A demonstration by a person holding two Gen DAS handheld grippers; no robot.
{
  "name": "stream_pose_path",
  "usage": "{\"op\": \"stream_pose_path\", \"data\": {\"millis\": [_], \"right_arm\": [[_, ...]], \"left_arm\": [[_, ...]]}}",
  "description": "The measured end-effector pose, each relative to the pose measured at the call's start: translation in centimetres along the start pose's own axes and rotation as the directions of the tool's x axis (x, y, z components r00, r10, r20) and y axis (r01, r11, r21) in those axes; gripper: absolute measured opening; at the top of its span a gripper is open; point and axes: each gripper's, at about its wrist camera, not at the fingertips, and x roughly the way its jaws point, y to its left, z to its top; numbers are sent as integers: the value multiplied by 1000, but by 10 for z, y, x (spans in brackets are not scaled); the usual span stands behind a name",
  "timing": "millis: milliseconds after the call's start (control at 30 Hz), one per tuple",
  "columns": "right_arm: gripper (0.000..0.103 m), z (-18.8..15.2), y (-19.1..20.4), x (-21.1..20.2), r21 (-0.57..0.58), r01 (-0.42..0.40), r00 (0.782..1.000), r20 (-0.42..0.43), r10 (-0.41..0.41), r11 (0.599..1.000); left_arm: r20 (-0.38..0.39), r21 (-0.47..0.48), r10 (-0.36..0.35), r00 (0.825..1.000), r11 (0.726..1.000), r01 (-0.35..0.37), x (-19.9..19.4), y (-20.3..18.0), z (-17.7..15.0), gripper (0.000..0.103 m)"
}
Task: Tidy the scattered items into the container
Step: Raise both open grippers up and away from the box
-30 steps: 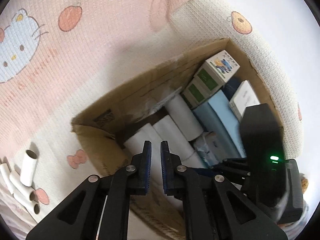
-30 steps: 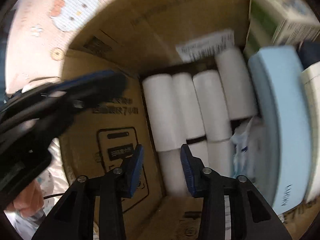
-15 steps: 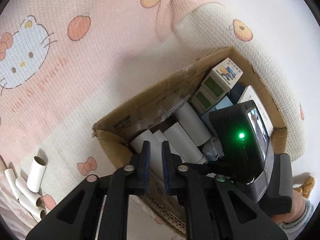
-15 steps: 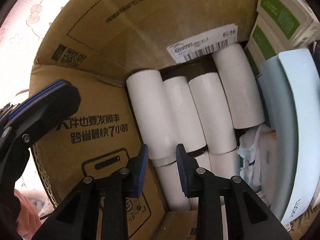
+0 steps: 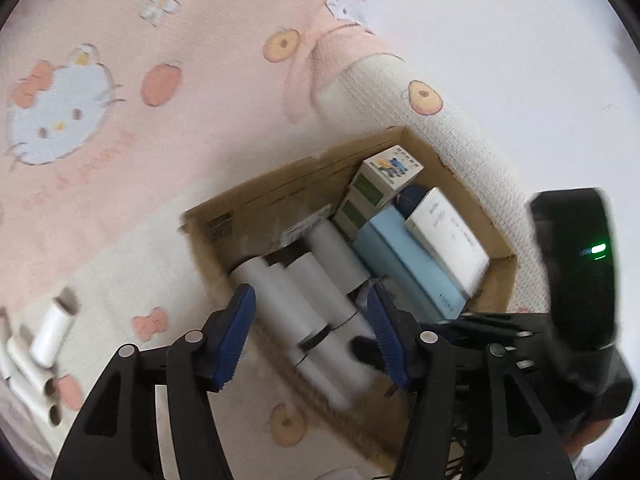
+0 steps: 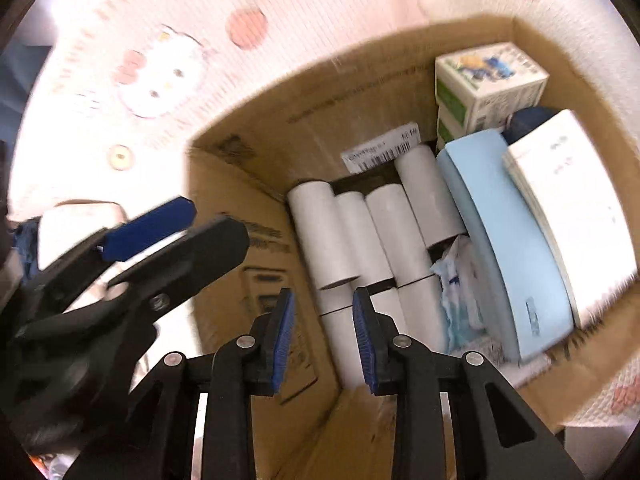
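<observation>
An open cardboard box (image 5: pixel 296 176) lies on a pink and cream blanket. Several white paper rolls (image 5: pixel 304 284) are packed side by side in its left half. My left gripper (image 5: pixel 310 312) hovers above the box's near edge, its jaws opening wide with nothing between them. Seen from the right wrist, the same rolls (image 6: pixel 384 232) lie in the box (image 6: pixel 320 92) below my right gripper (image 6: pixel 323 320). Its jaws stand a little apart and are opening, gripping nothing. Several loose rolls (image 5: pixel 50 332) lie on the blanket at the far left.
The box's right half holds a light blue case (image 6: pixel 500 232), a white box (image 6: pixel 568 200) and stacked green-and-white cartons (image 6: pixel 484 80). The left gripper (image 6: pixel 212 222) reaches in from the left. The right gripper's body (image 5: pixel 572 272) stands right of the box.
The left jaws went from shut to wide open. Both grippers drew up and back from the box, so more of it and the blanket shows. The right jaws narrowed, then widened slightly.
</observation>
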Motion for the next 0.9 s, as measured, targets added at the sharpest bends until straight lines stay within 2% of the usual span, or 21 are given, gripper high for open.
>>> {"op": "stream_pose_path", "data": {"millis": [67, 100, 133, 200, 333, 467, 533, 700, 900], "right_arm": [[37, -9, -5, -13, -30, 51, 998, 25, -51, 998], [44, -13, -5, -20, -53, 90, 995, 44, -88, 995], [49, -24, 4, -22, -75, 123, 991, 62, -119, 990], [51, -33, 31, -25, -126, 178, 982, 86, -168, 976], [54, -50, 36, -52, -195, 265, 962, 118, -245, 944], [57, -64, 49, -60, -260, 399, 916, 167, -366, 880], [58, -70, 56, -64, -286, 425, 904, 183, -386, 859], [59, -86, 74, -74, -354, 454, 891, 209, -404, 818], [60, -92, 83, -78, -387, 482, 876, 244, -417, 786]], "left_arm": [[-24, 4, 36, 999, 999, -36, -11, -1, -9, 67], [-27, 5, 42, 999, 999, -42, -16, -2, -14, 67], [-25, 7, 43, 999, 999, -43, -21, -4, -19, 67], [-30, 9, 39, 999, 999, -38, -28, -4, -27, 68], [-27, -4, 40, 999, 999, -40, -39, -1, -44, 68], [-20, 16, 54, 998, 998, -54, -49, -5, -54, 68], [-10, 39, 88, 996, 995, -88, -54, -9, -58, 68], [20, 117, 156, 988, 981, -158, -66, -21, -64, 69], [17, 160, 196, 980, 967, -197, -66, -27, -65, 70]]}}
